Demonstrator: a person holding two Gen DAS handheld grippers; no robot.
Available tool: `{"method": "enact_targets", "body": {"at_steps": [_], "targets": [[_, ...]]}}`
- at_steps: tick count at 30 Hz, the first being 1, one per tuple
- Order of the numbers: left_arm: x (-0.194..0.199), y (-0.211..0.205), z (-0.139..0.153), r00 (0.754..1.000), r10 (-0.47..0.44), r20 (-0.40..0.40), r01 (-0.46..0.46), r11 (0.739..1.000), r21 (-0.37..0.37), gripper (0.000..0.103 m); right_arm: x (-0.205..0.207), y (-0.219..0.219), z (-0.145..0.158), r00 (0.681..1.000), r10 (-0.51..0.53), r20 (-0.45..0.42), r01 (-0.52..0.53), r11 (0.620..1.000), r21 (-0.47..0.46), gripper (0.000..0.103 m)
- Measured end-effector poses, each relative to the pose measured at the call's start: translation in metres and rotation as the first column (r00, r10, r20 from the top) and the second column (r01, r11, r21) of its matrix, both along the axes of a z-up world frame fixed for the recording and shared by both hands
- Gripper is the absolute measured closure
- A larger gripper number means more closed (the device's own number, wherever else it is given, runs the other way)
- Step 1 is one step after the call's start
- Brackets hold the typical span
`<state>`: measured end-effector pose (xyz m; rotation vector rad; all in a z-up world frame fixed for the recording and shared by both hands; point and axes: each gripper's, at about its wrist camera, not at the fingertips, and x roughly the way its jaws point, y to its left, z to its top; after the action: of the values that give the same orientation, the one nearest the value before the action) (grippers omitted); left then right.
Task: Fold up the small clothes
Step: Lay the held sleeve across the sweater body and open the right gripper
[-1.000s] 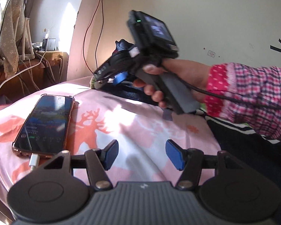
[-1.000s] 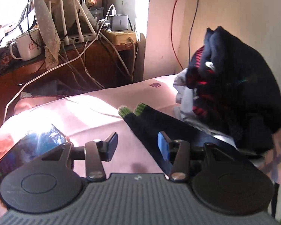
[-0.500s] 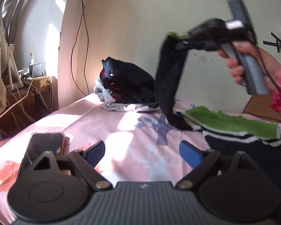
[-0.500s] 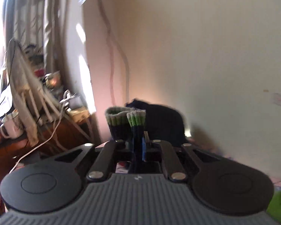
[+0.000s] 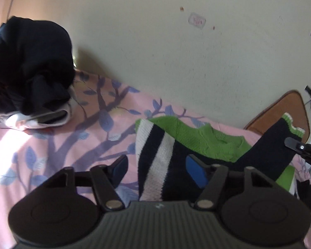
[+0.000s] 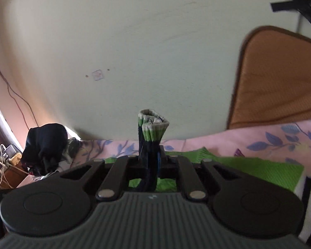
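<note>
My right gripper (image 6: 152, 161) is shut on a pair of dark socks (image 6: 152, 132) with green and white cuffs that stick up between its fingers. In the left wrist view the same socks (image 5: 273, 147) hang from the right gripper's finger (image 5: 296, 144) at the right edge, draping down onto a green, navy and white striped knit garment (image 5: 161, 155) on the bed. My left gripper (image 5: 156, 167) is open and empty, low over that garment's left edge.
A pile of dark clothes on white ones (image 5: 29, 68) sits against the wall at the left; it also shows in the right wrist view (image 6: 45, 145). The pink leaf-print bedsheet (image 5: 72, 137) covers the bed. A brown cushion (image 6: 280, 78) leans on the wall at the right.
My right gripper closed on the socks, lifted them off the bed and carried them right over the striped garment. My left gripper swung right, away from the phone, and stayed open.
</note>
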<state>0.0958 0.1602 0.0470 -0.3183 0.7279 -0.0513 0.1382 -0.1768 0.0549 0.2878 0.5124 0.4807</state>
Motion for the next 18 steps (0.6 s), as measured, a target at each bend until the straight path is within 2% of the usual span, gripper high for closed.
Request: {"method": "enact_targets", "body": {"at_steps": [1, 2, 3, 4, 5, 6, 8, 10, 12, 14, 15, 16, 17, 18], "targets": [[0.010, -0.007, -0.007, 1.000, -0.010, -0.027, 0.011, 1.000, 0.020, 0.064, 0.000, -0.006, -0.006, 1.000, -0.013, -0.009, 0.013, 1.000, 0.004, 0.092], [0.015, -0.014, -0.012, 0.999, -0.016, -0.041, 0.018, 0.999, 0.038, 0.067, 0.000, -0.014, -0.011, 1.000, -0.023, -0.020, 0.023, 1.000, 0.007, 0.092], [0.019, -0.020, -0.015, 0.999, -0.018, -0.045, 0.020, 0.998, 0.057, 0.077, 0.000, -0.021, -0.016, 0.999, -0.033, -0.033, 0.033, 0.999, 0.015, 0.092], [0.021, -0.026, -0.018, 0.999, -0.018, -0.046, 0.022, 0.997, 0.078, 0.094, 0.002, -0.018, -0.020, 0.998, -0.040, -0.043, 0.041, 0.999, 0.023, 0.092], [0.023, -0.030, -0.021, 0.999, -0.017, -0.046, 0.021, 0.995, 0.096, 0.101, 0.001, -0.022, -0.023, 0.997, -0.051, -0.051, 0.053, 0.998, 0.029, 0.092], [0.025, -0.033, -0.022, 0.999, -0.010, -0.034, 0.013, 0.993, 0.114, 0.101, 0.002, -0.026, -0.026, 0.996, -0.063, -0.063, 0.065, 0.997, 0.032, 0.092], [0.020, -0.035, -0.023, 0.999, 0.032, 0.037, -0.037, 0.990, 0.135, 0.101, 0.008, -0.024, -0.032, 0.994, -0.074, -0.083, 0.078, 0.996, 0.039, 0.092], [0.010, -0.033, -0.020, 0.991, 0.067, 0.118, -0.081, 0.989, 0.121, 0.101, 0.008, -0.031, -0.038, 0.992, -0.092, -0.088, 0.098, 0.993, 0.065, 0.092], [0.009, -0.033, -0.021, 0.984, 0.113, 0.140, -0.133, 0.980, 0.144, 0.101, 0.003, -0.039, -0.037, 0.993, -0.093, -0.067, 0.101, 0.987, 0.122, 0.092], [0.011, -0.029, -0.027, 0.981, 0.155, 0.117, -0.171, 0.974, 0.147, 0.101, 0.003, -0.043, -0.039, 0.993, -0.102, -0.065, 0.109, 0.986, 0.130, 0.086], [0.014, -0.025, -0.031, 0.981, 0.171, 0.088, -0.181, 0.975, 0.132, 0.101, 0.005, -0.042, -0.042, 0.987, -0.129, -0.093, 0.137, 0.987, 0.085, 0.082], [0.015, -0.020, -0.032, 0.982, 0.179, 0.063, -0.185, 0.978, 0.099, 0.101, 0.009, -0.039, -0.046, 0.978, -0.157, -0.139, 0.160, 0.987, 0.011, 0.065], [0.015, -0.016, -0.032, 0.982, 0.181, 0.059, -0.185, 0.980, 0.076, 0.100, 0.012, -0.039, -0.049, 0.968, -0.182, -0.173, 0.176, 0.983, -0.053, 0.061], [0.014, -0.013, -0.029, 0.983, 0.173, 0.061, -0.177, 0.982, 0.060, 0.100, 0.011, -0.042, -0.051, 0.963, -0.204, -0.176, 0.193, 0.978, -0.079, 0.061]]}}
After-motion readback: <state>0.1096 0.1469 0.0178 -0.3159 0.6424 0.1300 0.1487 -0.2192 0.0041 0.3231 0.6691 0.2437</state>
